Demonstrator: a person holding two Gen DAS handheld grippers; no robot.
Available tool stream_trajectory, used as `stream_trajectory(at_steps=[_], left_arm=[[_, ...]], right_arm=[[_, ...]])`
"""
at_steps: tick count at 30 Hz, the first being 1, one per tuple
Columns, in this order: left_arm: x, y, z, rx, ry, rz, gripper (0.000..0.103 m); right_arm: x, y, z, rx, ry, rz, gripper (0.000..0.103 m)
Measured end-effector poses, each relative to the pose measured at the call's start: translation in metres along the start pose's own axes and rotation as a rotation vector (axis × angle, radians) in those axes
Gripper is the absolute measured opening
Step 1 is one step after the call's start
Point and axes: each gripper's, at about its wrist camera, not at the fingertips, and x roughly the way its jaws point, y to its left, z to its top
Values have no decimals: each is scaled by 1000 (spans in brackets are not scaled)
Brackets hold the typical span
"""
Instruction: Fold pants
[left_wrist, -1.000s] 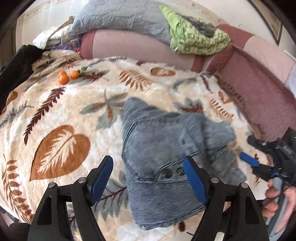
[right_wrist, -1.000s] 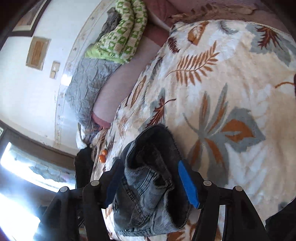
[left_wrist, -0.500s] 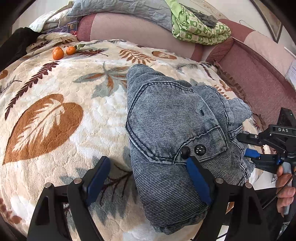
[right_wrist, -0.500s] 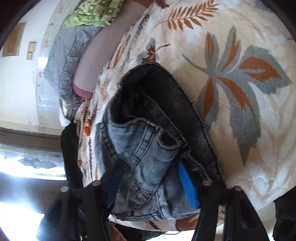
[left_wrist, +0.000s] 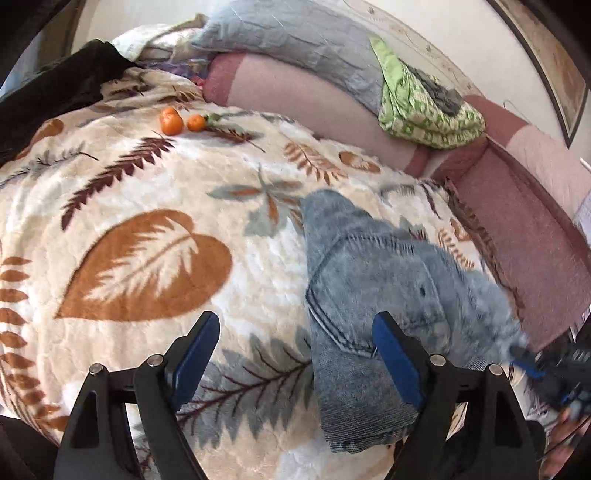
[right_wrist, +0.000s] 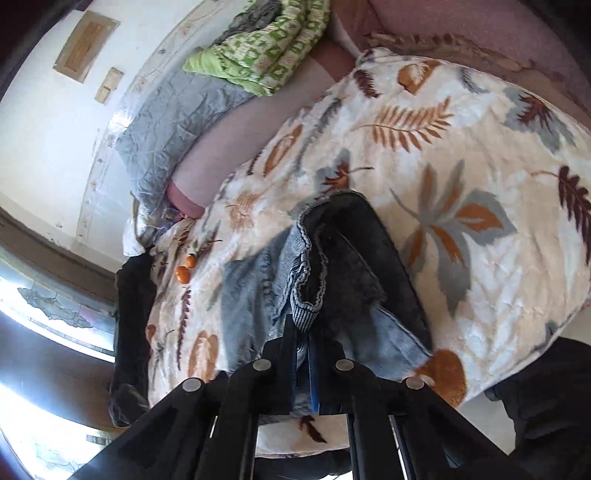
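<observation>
Right gripper (right_wrist: 303, 354): was spread wide around the denim a moment ago, now its blue pads are pinched together on a bunched edge of the pants (right_wrist: 332, 280).
Left gripper (left_wrist: 295, 354): has pulled back from its close-in position; the pocket buttons that sat between its fingers are no longer in sight.
Pants in the left wrist view (left_wrist: 369, 295): smaller in frame than half a second ago, right side smeared with motion blur, probably being tugged.
Right gripper seen from the left (left_wrist: 554, 373): lower in frame now, blurred.
</observation>
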Motion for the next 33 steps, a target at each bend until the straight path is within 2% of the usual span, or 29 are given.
stream_trajectory(at_steps=[3,6,7,10,11,12,13,14,15,16,20,24,26,29,31,33], left_arm=[[-8,-11,11,16,-21,-10,85],[-1,-37,7,119,-2,-10,85],[7,-47,2,171,16,18,85],[55,-61,-28,300,192,118,86],[59,-57,-36,295,161,121,90],[55,-53,-39,285,111,119,95],[56,-50,-39,276,119,116,95],[56,-49,-37,266,126,107,95],[57,-49,-36,267,134,106,96],[57,-49,-36,273,129,108,96],[55,-49,-38,269,109,112,96],[53,-49,-40,273,101,105,96],[52,-49,-41,277,95,102,96],[51,-48,-42,277,89,93,96],[50,-48,-43,276,86,89,96],[50,-47,-42,271,90,81,96]], right_arm=[[22,-40,-17,78,64,-19,6],[33,-49,-22,96,80,-2,6],[33,-48,-22,86,76,-5,7],[33,-52,-22,84,82,17,10],[32,-56,-22,95,90,31,12],[30,-62,-23,110,101,36,21],[27,-68,-25,129,107,40,30],[22,-75,-28,148,105,37,55],[16,-80,-30,165,86,37,70],[10,-85,-31,182,64,37,71],[1,-91,-25,241,30,122,71],[26,-82,-18,278,93,144,72],[32,-77,-18,296,85,163,71],[19,-46,-10,164,6,86,16],[11,-28,-7,75,-18,37,15],[16,-22,-13,-9,-12,-64,15]])
